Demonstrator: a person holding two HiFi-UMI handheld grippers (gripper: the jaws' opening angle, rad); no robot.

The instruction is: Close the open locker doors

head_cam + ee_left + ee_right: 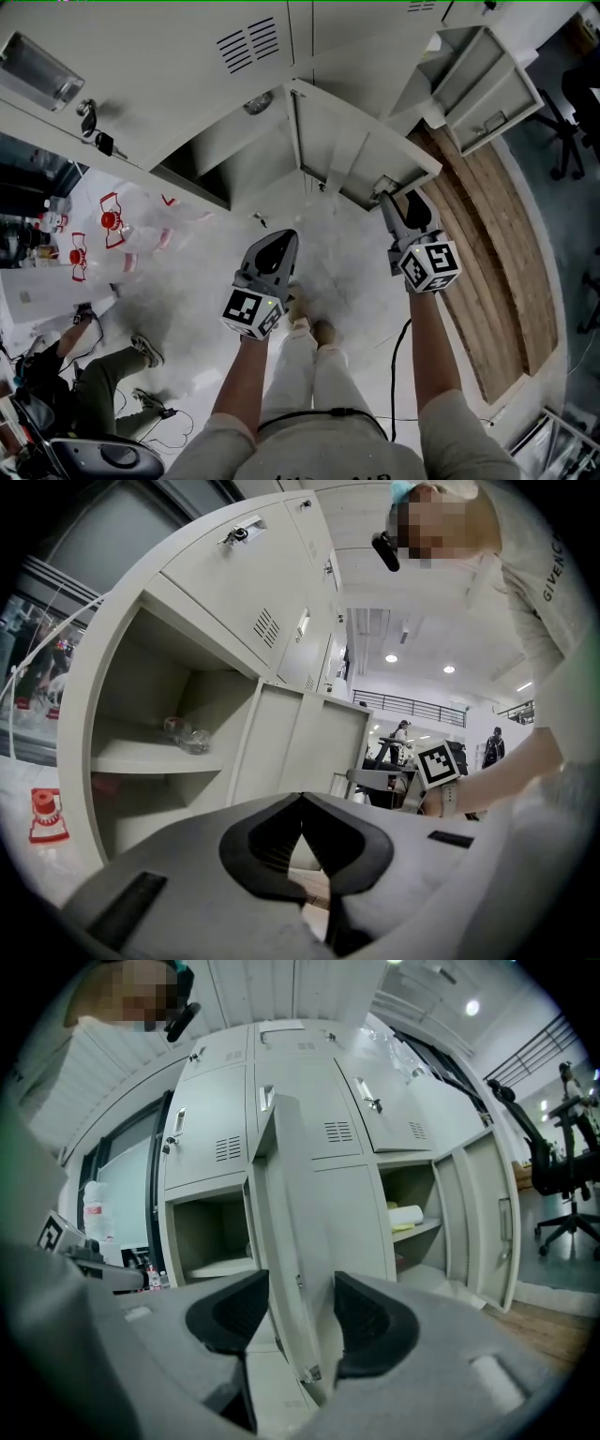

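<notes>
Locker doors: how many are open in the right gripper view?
2. The centre door stands edge-on between the right gripper's open jaws. The far-right door hangs open beside the shelved compartment. Others may be outside the frame.

Right gripper (298, 1321) with jaws wide apart; edge of an open locker door (295, 1204) stands between them; empty-looking open compartment (208, 1237) beyond.

Partial print "GIVENC" on person's pale sleeve (551, 574)
</notes>
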